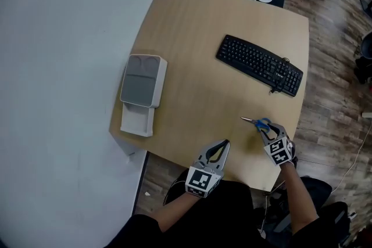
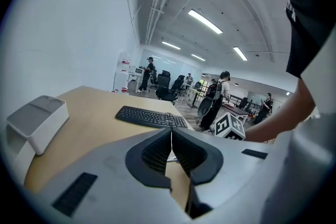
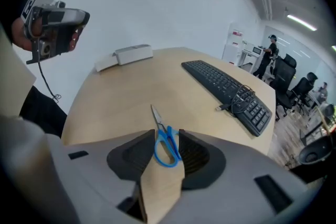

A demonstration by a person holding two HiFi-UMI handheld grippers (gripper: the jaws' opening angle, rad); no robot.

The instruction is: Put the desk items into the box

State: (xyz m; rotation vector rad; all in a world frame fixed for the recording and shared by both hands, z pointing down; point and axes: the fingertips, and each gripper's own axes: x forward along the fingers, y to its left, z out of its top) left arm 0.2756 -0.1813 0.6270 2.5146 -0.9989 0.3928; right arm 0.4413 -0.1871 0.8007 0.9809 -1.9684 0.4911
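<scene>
Your right claw [image 1: 264,129] is spread wide, pads not pinching anything. The scissors [image 3: 160,127] lie flat on the table [image 1: 192,107] w/ the blue handles btw the two jaws & the blades pointing fwd, away from the claw. The right-hand jaw is just beside or touching a handle loop; can't tell which. Your left claw [image 2: 171,131] is pressed together, tips meeting, nothing btw them. It's at the near table edge, left of the right claw & apart from it. The box [image 1: 142,81], white w/ a grey top, sits well ahead & to the left of the left claw, near the table's left edge. The keyboard [image 1: 260,64] lies ahead of the right claw, well apart from it, cable bunched on its right end.
</scene>
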